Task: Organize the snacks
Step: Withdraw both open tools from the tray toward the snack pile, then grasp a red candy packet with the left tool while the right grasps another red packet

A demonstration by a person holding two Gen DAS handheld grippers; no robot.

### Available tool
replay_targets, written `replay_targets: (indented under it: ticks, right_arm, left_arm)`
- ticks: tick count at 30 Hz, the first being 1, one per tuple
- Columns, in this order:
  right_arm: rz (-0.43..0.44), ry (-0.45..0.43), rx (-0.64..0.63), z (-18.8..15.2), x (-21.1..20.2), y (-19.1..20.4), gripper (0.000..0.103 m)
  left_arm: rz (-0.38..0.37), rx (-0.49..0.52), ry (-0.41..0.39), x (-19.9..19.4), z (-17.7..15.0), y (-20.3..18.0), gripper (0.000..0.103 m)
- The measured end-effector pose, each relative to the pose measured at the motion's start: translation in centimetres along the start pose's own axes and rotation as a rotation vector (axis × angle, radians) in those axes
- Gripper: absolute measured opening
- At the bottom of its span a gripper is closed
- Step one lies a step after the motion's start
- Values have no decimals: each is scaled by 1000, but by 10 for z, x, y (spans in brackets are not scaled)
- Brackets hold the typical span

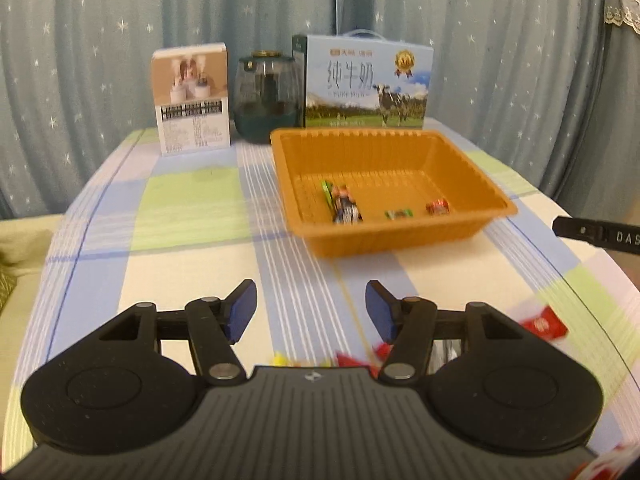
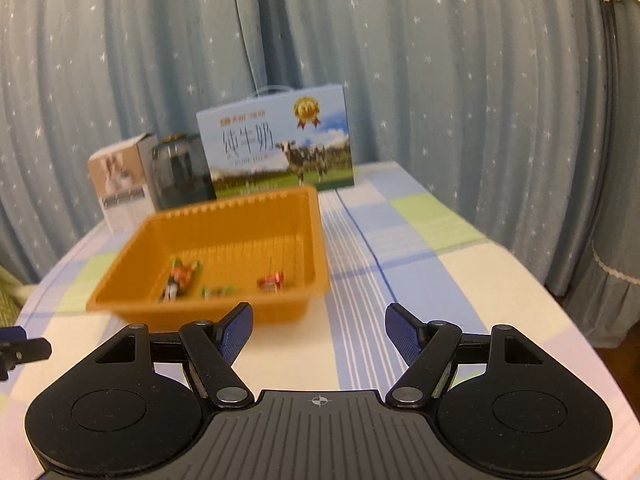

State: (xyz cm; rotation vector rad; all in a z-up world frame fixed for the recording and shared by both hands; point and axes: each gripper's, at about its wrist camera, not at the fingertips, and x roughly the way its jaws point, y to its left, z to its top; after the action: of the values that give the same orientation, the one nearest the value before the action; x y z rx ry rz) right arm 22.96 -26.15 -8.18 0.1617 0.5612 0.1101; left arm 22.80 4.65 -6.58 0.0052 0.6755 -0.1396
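Note:
An orange plastic tray (image 1: 472, 222) stands on the checked tablecloth and also shows in the right wrist view (image 2: 132, 276). It holds several wrapped snacks: a green and orange pack (image 1: 342, 200), a small green candy (image 1: 399, 213) and a red candy (image 1: 437, 207). My left gripper (image 1: 311, 310) is open and empty, short of the tray's near wall. Loose red packets (image 1: 542, 322) and a yellow one (image 1: 280, 359) lie on the cloth just under and right of it. My right gripper (image 2: 319, 330) is open and empty, near the tray's right front corner.
At the table's back stand a white box (image 1: 192, 98), a dark glass jar (image 1: 266, 98) and a blue milk carton (image 1: 368, 82). A starred curtain (image 2: 440, 60) hangs behind. The table edge curves away on both sides. The right gripper's finger (image 1: 596, 234) enters the left wrist view.

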Motion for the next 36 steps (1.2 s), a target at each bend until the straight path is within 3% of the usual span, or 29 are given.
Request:
replay_targets:
  ticks: [7, 11, 20, 25, 30, 36]
  right_arm:
    - [-5, 79, 23, -40, -15, -4, 73]
    - [-3, 91, 24, -44, -16, -6, 73]
    - [12, 101, 21, -43, -10, -3, 73]
    - [20, 115, 32, -43, -7, -5, 73]
    - [53, 148, 59, -45, -1, -6, 73]
    - [72, 191, 58, -49, 7, -3, 72]
  left_arm:
    - [-42, 87, 65, -2, -28, -15, 55]
    - [-35, 164, 96, 7, -39, -24, 44]
    - [-51, 204, 117, 19, -44, -27, 40]
    - [-67, 218, 134, 25, -44, -29, 30]
    - [-73, 218, 164, 27, -45, -32, 26]
    - [-63, 139, 199, 19, -50, -32, 24]
